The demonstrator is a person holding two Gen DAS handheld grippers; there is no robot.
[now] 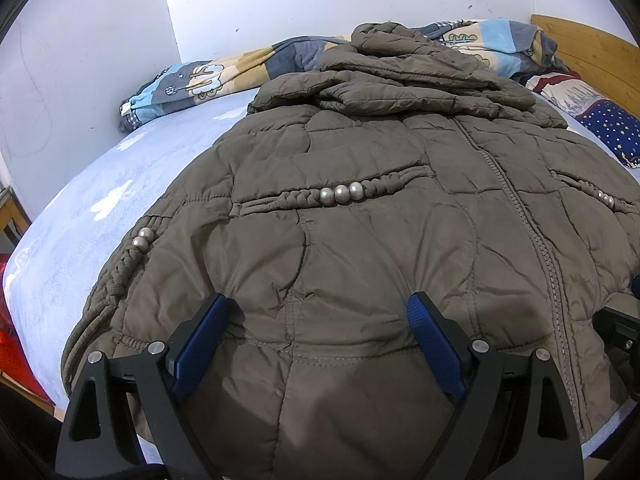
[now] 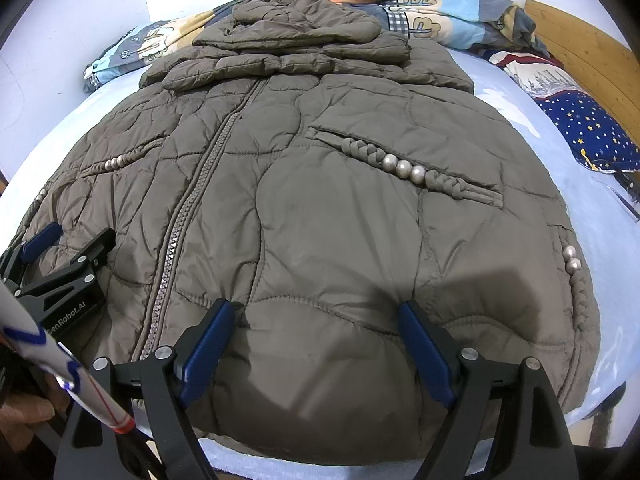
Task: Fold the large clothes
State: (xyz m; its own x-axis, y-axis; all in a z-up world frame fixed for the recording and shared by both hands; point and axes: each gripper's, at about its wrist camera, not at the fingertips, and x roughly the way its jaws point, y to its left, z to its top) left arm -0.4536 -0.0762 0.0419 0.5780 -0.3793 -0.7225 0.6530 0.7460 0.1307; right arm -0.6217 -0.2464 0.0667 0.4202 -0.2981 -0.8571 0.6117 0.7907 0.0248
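A large brown quilted coat (image 1: 360, 208) (image 2: 320, 208) lies front up on the bed, zipped, with its sleeves and hood bunched at the far end. Braided pocket trims carry silver beads (image 1: 342, 193) (image 2: 403, 168). My left gripper (image 1: 318, 312) hovers wide open just above the coat's hem, left of the zip (image 1: 532, 224). My right gripper (image 2: 316, 320) stands wide open over the hem to the right of the zip (image 2: 192, 216). Nothing sits between either pair of blue pads. The left gripper (image 2: 68, 240) also shows at the left edge of the right wrist view.
The coat rests on a pale blue bedsheet (image 1: 120, 184) (image 2: 580, 184). A patterned blanket (image 1: 208, 76) (image 2: 460, 12) is heaped along the white wall. A starry blue pillow (image 2: 588, 132) and a wooden headboard (image 1: 592, 52) lie to the right. A white stick with blue marks (image 2: 60, 368) crosses the lower left.
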